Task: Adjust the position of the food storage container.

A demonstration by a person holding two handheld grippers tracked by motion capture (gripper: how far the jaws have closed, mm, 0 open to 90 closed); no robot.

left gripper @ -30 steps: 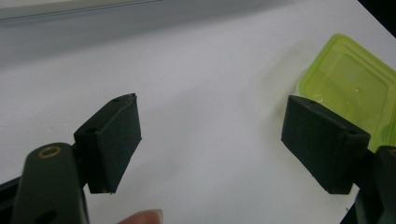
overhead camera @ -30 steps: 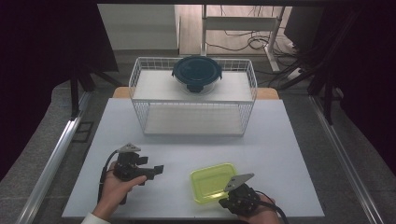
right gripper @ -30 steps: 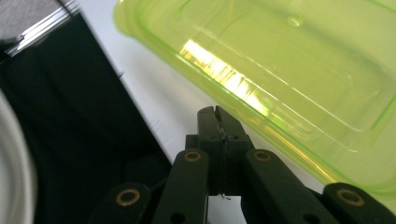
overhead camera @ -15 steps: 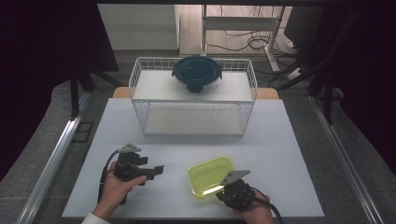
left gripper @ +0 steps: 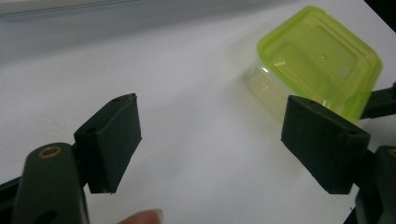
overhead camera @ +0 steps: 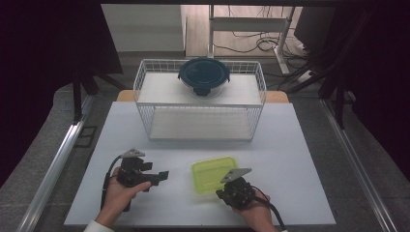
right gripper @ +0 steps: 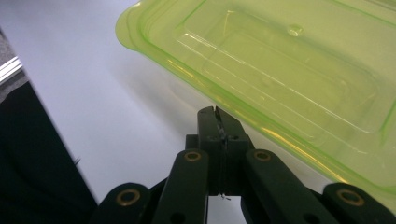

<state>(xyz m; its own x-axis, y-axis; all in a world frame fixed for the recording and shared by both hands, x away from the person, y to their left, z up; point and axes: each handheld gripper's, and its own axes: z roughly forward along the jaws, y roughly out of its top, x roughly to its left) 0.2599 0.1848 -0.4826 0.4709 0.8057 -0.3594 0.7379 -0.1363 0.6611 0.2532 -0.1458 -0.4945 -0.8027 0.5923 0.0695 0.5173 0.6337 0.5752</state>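
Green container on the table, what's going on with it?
A person holds a gripper in each hand. The right gripper is shut, its tips at the near edge of the lidded green container, apparently pushing it; nothing shows between the jaws. The left gripper is open and empty, aimed at the container. A dark-lidded bowl sits on the wire rack.

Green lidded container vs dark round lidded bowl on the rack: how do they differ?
The translucent lime-green rectangular plastic container sits low on the white table, near the person; the clear round bowl with a dark blue lid sits up on the white wire rack, farther back. The right hand-held gripper, shut, is at the green container's edge; nothing is near the bowl. Both are lidded.
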